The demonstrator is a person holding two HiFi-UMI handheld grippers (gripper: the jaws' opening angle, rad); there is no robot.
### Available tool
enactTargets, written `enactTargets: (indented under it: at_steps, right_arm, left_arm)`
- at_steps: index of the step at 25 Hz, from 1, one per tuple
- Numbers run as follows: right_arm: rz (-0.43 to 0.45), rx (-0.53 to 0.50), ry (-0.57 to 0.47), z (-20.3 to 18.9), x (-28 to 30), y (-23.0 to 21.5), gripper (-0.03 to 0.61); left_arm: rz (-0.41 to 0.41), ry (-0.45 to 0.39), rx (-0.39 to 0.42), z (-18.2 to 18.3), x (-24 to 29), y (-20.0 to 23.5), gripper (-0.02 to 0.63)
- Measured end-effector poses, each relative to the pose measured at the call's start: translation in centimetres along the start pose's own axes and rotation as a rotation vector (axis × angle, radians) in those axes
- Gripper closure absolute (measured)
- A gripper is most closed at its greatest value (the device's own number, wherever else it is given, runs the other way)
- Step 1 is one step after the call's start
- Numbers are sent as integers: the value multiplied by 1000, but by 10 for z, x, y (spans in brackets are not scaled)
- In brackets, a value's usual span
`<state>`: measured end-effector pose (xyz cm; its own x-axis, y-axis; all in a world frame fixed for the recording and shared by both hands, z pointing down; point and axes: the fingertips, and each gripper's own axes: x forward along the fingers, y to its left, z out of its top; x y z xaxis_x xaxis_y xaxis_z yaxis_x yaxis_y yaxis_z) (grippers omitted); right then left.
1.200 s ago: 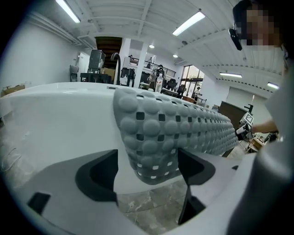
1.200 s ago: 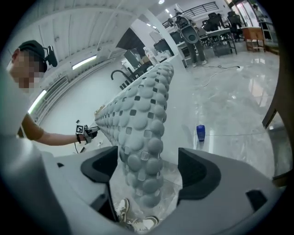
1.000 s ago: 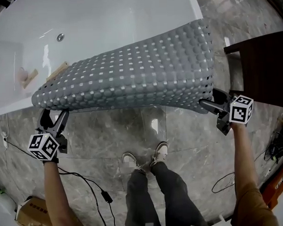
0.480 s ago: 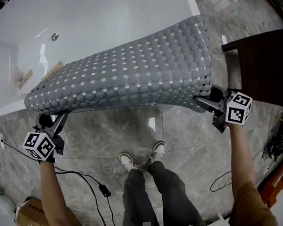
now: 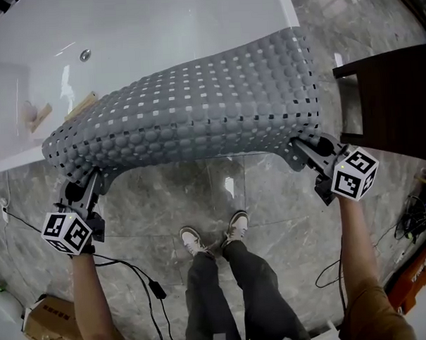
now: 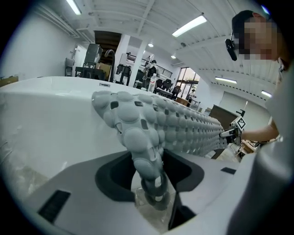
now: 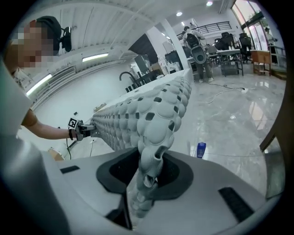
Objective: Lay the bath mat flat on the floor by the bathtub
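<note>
The grey bubbled bath mat (image 5: 196,110) hangs over the near rim of the white bathtub (image 5: 157,27), stretched between my two grippers. My left gripper (image 5: 85,184) pinches the mat's near-left corner; in the left gripper view the mat (image 6: 151,124) runs down between the jaws of my left gripper (image 6: 154,183). My right gripper (image 5: 305,149) pinches the near-right corner, and the mat (image 7: 154,114) is squeezed in my right gripper (image 7: 144,183). Both pairs of jaws have just been closing, with the mat's edge between them.
A dark wooden cabinet (image 5: 393,94) stands close on the right. My feet (image 5: 216,239) are on the marble floor below the mat. A black cable (image 5: 133,275) and a cardboard box (image 5: 43,324) lie at the left. A blue bottle (image 7: 200,149) stands on the floor.
Both grippers have closed on the mat's near corners. The corners now sit bunched and lifted off the rim, and the near edge arches up between the hands.
</note>
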<state>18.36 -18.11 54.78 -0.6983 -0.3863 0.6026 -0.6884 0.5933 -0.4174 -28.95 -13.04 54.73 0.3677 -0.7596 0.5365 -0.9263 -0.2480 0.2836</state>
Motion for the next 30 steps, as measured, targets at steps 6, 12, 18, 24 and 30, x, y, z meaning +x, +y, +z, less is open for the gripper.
enactTargets:
  at_steps: [6, 12, 18, 24, 30]
  right_arm:
    - [-19, -79, -1, 6, -19, 20, 482]
    - [-67, -144, -17, 30, -39, 33, 512]
    - [-85, -173, -29, 49, -66, 50, 521]
    - [-109, -178, -48, 72, -95, 71, 525]
    - [-133, -177, -87, 89, -144, 103, 526]
  left_arm:
    - [60, -14, 39, 17, -22, -18, 491]
    - [64, -4, 65, 33, -36, -36, 533]
    - [68, 11, 125, 50, -54, -56, 550]
    - [63, -4, 136, 76, -83, -74, 554]
    - [58, -48, 173, 109, -129, -113, 555]
